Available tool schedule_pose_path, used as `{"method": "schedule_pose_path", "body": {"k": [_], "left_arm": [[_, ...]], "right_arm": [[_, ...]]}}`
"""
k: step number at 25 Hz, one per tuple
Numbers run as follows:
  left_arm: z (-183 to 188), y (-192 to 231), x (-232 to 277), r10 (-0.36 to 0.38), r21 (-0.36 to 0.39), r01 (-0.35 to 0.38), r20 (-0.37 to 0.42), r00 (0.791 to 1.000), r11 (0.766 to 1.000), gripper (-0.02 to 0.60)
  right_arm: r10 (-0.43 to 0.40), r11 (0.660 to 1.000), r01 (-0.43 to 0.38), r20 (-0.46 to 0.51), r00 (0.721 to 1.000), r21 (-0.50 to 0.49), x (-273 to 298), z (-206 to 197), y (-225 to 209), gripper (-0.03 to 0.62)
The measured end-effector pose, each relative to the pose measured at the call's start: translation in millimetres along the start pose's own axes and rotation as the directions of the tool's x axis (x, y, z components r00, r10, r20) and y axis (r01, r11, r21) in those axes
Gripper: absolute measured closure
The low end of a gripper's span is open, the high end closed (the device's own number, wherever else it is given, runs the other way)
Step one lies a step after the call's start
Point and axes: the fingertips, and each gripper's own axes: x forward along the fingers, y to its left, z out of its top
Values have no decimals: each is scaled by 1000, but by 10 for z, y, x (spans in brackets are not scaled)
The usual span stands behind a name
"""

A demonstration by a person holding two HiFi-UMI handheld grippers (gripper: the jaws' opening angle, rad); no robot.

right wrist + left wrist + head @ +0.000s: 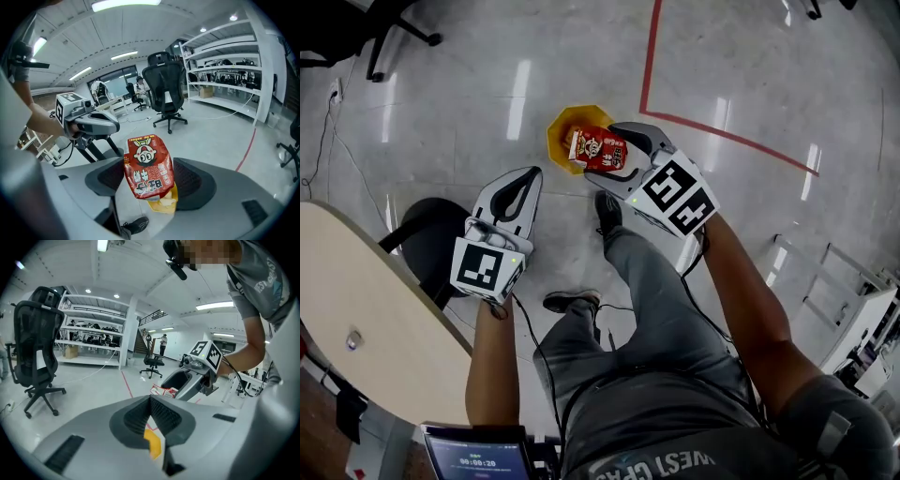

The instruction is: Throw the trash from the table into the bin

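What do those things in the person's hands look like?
The left tool and right tool are light grey shells with two curved jaws padded in black ribbing. Each carries a white cube with black square markers. A thin black cable runs from the left one. The person wears a short-sleeved grey shirt.

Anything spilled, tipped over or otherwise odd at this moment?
Nothing stands out. The right gripper has its jaws closed on the red snack packet, which it holds intact over the open-topped yellow bin on the floor.
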Motion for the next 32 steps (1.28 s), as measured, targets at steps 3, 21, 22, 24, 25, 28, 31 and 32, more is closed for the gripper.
{"method": "schedule_pose_path", "body": {"k": [3, 21, 22, 24, 25, 28, 31, 32], "left_arm": [[-207, 62, 189, -6, -19, 6, -23, 1000, 1000, 538], [-681, 19, 500, -18, -77, 12, -83, 996, 997, 538], [-633, 7, 453, -15, -77, 8, -81, 997, 997, 538], [-505, -34, 349, -10, -76, 5, -76, 997, 997, 538], [-413, -69, 289, -11, -71, 5, -71, 997, 997, 538], [21, -230, 24, -15, -44, 13, -41, 999, 999, 538], [476, -370, -305, -9, -11, 9, -2, 1000, 1000, 538], [577, -390, -379, -6, 1, 6, 10, 1000, 1000, 538]], "right_arm": [[9, 999, -8, -27, 1000, 33, 179, -246, -132, 255], [29, 984, -16, -71, 997, 175, 608, -846, -463, 253], [21, 984, -9, -65, 998, 180, 553, -800, -450, 253], [7, 983, 4, -56, 998, 185, 424, -703, -396, 253], [0, 983, 10, -53, 999, 185, 342, -649, -355, 253], [-15, 982, 21, -33, 999, 187, 13, -390, -158, 255], [-32, 984, 32, -5, 999, 175, -303, -77, 89, 255], [-43, 985, 42, 5, 999, 167, -371, -1, 138, 256]]}}
